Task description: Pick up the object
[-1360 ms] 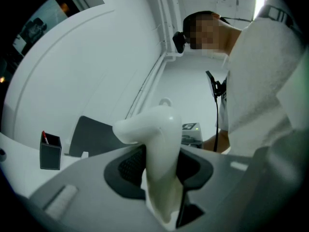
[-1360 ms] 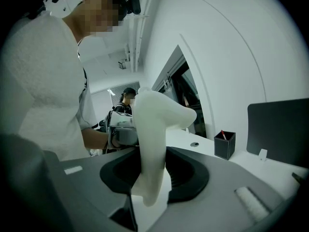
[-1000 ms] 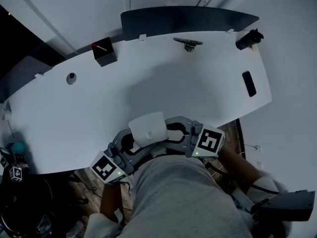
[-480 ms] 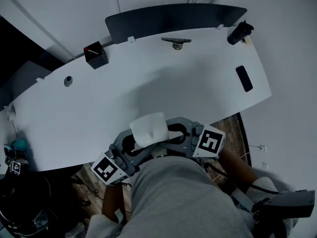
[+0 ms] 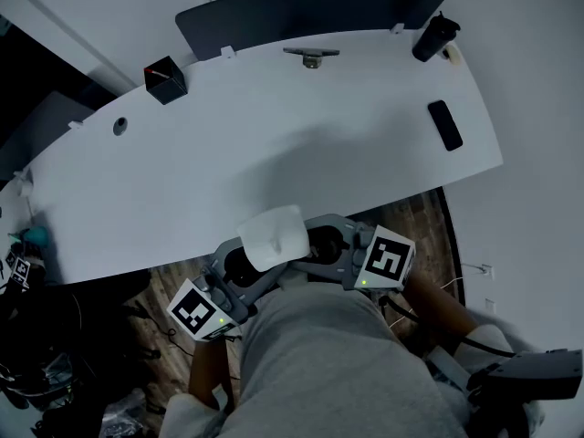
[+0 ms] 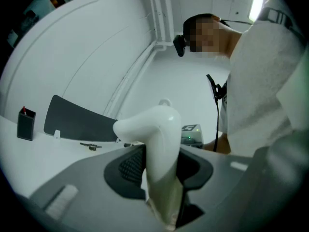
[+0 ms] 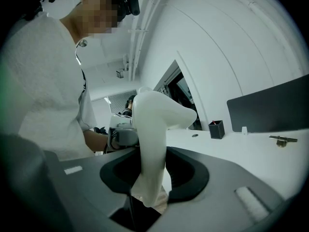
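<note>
A white, smooth, bent object (image 5: 271,236) hangs in front of my torso, just off the near edge of the white table (image 5: 274,144). Both grippers clamp it from opposite sides. In the head view, my left gripper (image 5: 242,265) reaches in from the lower left and my right gripper (image 5: 321,245) from the right. In the left gripper view the white object (image 6: 157,144) stands between the dark pads (image 6: 129,166), its rounded head above the jaws. The right gripper view shows the same white object (image 7: 153,134) pinched upright between its jaws.
On the table stand a black box (image 5: 165,78) at the far left, a small metal bracket (image 5: 311,57) by the dark back panel (image 5: 310,12), a dark cylinder (image 5: 434,36) and a flat black slab (image 5: 444,124) at right. Wooden floor (image 5: 411,222) lies below the grippers.
The table has slid up and away in the head view. Both grippers, still holding the white object, have drawn back from over the table edge to above the floor.
</note>
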A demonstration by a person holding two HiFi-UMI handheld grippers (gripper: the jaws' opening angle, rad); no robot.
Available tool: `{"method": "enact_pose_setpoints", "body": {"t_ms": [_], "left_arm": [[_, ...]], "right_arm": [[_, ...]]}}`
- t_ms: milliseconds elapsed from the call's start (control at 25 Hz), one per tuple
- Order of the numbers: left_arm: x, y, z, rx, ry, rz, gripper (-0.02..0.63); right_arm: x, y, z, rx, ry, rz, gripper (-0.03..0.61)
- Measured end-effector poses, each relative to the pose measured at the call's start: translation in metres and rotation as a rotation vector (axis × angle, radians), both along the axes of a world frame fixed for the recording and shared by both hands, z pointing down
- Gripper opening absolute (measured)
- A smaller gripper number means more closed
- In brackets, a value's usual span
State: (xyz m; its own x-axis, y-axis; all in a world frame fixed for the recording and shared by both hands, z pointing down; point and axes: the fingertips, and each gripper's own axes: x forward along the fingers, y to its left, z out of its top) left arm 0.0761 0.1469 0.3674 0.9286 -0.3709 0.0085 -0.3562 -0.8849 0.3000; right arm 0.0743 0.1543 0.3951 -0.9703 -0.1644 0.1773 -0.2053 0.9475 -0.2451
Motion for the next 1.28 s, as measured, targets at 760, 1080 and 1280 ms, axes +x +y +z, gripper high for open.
{"method": "enact_pose_setpoints", "body": {"t_ms": [760, 1080, 1280], "left_arm": [[0.014, 0.065, 0.000, -0.024, -0.037, -0.052, 0.149], [-0.022, 0.072, -0.021, 0.017, 0.002, -0.036, 0.149], [-0.050, 0.073, -0.029, 0.035, 0.002, -0.031, 0.147]], "right_arm": [[0.012, 0.066, 0.001, -0.030, -0.035, -0.053, 0.146], [-0.022, 0.073, -0.019, -0.049, -0.049, -0.014, 0.147], [-0.052, 0.073, -0.027, -0.017, -0.029, -0.017, 0.150]]}}
